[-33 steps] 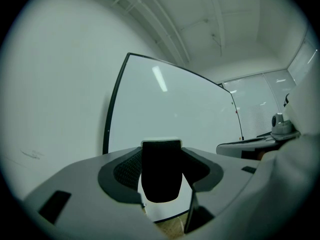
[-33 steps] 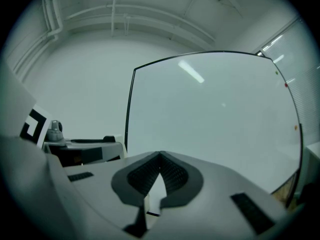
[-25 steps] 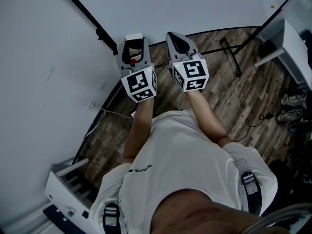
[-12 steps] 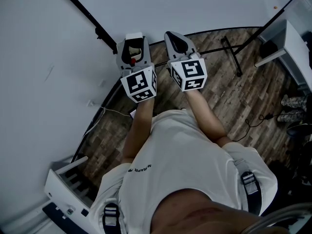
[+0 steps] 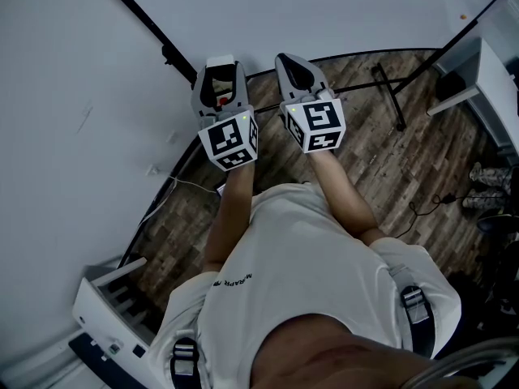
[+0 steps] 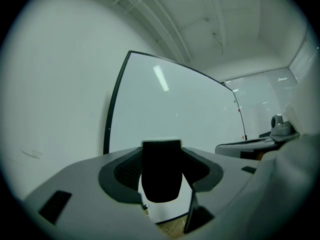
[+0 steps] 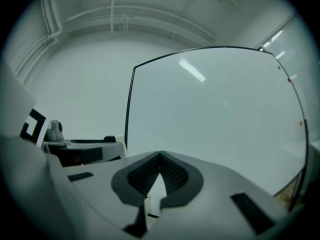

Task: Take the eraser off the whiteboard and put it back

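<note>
I face the whiteboard (image 5: 324, 10), which fills both gripper views (image 6: 190, 104) (image 7: 220, 114). My left gripper (image 5: 220, 63) (image 6: 161, 154) points level at the board and is shut on the eraser (image 6: 161, 179), a black block with a white top edge that stands upright between the ribbed pads (image 6: 127, 171). The eraser does not touch the board. My right gripper (image 5: 292, 59) (image 7: 160, 156) is held beside the left one, its jaws closed to a point with nothing between them. Each gripper shows at the edge of the other's view: the right gripper (image 6: 280, 136) and the left gripper (image 7: 75, 151).
The board's black frame edge (image 5: 138, 19) runs down to the wooden floor (image 5: 373, 160). A black stand foot (image 5: 385, 96) lies on the floor at the right, near a white table (image 5: 495, 79). A white rack (image 5: 105, 306) stands lower left, and a cable (image 5: 186, 189) trails near it.
Both grippers stay where they were. In the head view the pale patch seen earlier inside the left gripper's jaws now looks dark.
</note>
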